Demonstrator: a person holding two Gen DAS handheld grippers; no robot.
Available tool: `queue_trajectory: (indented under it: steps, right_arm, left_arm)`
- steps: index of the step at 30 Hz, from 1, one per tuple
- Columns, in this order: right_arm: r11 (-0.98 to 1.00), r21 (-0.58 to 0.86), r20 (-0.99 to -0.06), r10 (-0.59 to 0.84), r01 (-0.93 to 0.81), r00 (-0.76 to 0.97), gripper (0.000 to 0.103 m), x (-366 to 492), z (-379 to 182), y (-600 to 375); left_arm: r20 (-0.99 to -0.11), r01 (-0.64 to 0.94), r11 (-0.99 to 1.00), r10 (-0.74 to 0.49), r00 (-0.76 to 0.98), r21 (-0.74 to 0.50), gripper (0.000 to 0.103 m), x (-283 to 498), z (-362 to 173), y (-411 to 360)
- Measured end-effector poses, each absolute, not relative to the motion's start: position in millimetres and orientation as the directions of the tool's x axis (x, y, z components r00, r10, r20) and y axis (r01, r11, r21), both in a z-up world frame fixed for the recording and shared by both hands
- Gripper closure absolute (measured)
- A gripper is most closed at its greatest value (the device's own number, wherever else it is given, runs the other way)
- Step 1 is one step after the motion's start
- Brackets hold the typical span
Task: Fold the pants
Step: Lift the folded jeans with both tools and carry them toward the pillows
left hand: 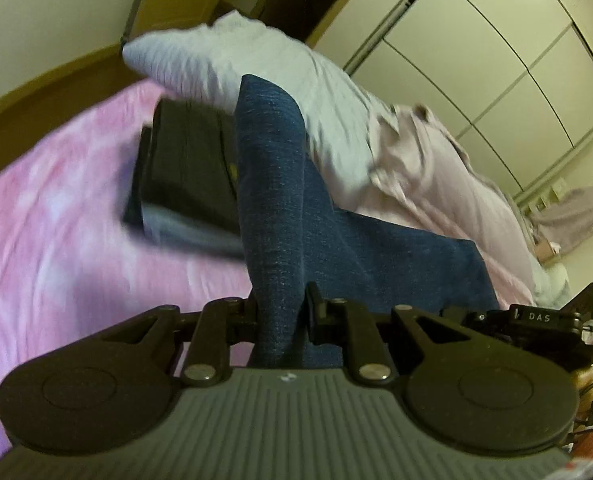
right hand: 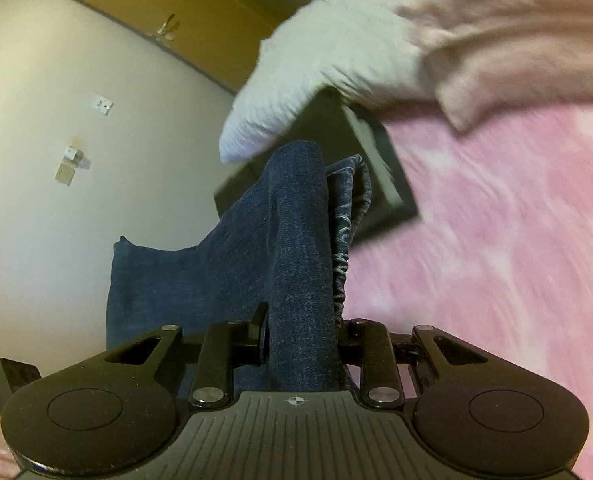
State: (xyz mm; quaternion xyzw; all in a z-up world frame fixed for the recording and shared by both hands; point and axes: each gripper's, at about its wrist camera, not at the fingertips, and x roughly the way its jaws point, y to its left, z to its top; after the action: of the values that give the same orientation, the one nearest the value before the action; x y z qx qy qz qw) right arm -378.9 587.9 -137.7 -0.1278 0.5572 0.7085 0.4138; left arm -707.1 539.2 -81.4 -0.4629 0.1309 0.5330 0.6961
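Observation:
Dark blue denim pants (left hand: 272, 200) are lifted above a pink bed. In the left wrist view my left gripper (left hand: 282, 312) is shut on a thick fold of them, and the cloth stretches right toward the other gripper's body (left hand: 536, 320). In the right wrist view my right gripper (right hand: 302, 340) is shut on another bunched fold of the pants (right hand: 296, 240), with the gathered elastic waistband (right hand: 342, 256) showing on the right side. The pants hang between the two grippers, and the fingertips are buried in cloth.
A pink bedsheet (left hand: 56, 240) covers the bed. A stack of dark folded clothes (left hand: 184, 168) lies by a pale striped pillow (left hand: 224, 64). A crumpled pale pink blanket (left hand: 424, 160) lies to the right. A wardrobe (left hand: 496, 60) and a wall with sockets (right hand: 102, 104) stand behind.

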Motion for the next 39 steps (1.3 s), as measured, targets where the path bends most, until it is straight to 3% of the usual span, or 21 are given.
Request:
queue_trajectory:
  steps: [10,24,25,28,30,36,39]
  right_arm:
    - [-0.162,0.665,-0.582,0.499,-0.729,-0.642,0.08,-432,-124,782]
    - [-0.163,0.665,-0.597,0.471,-0.729,-0.649,0.078,-444,-224,860]
    - [-0.169,0.643,-0.609,0.479,-0.747,-0.632,0.073,-449,-234,862]
    - [-0.117,0.545,-0.699,0.483,-0.83,-0.527,0.04,-462,-262,865]
    - [-0.121,0.481,-0.725,0.501,-0.868,-0.472,0.04,-464,-270,859]
    - [-0.141,0.393,-0.652,0.654,-0.909,-0.384,0.04,-440,-242,820]
    - [-0.22,0.3,-0.631,0.684,-0.928,-0.366,0.055,-451,-227,792]
  left_arm:
    - [-0.592,-0.854,0.01,0.716,0.369,-0.52,0.088,-743,-78,716]
    - [-0.654,-0.881,-0.042,0.686,0.317,-0.471,0.085,-751,-159,781]
    - [-0.664,-0.892,-0.056,0.689,0.29,-0.448,0.079,-752,-170,784]
    - [-0.742,-0.931,-0.172,0.656,0.136,-0.322,0.075,-757,-197,785]
    - [-0.725,-0.92,-0.18,0.674,0.144,-0.35,0.068,-764,-198,775]
    - [-0.684,-0.947,-0.128,0.72,0.116,-0.295,0.071,-755,-164,740]
    - [-0.668,-0.964,-0.044,0.729,0.148,-0.261,0.072,-733,-152,727]
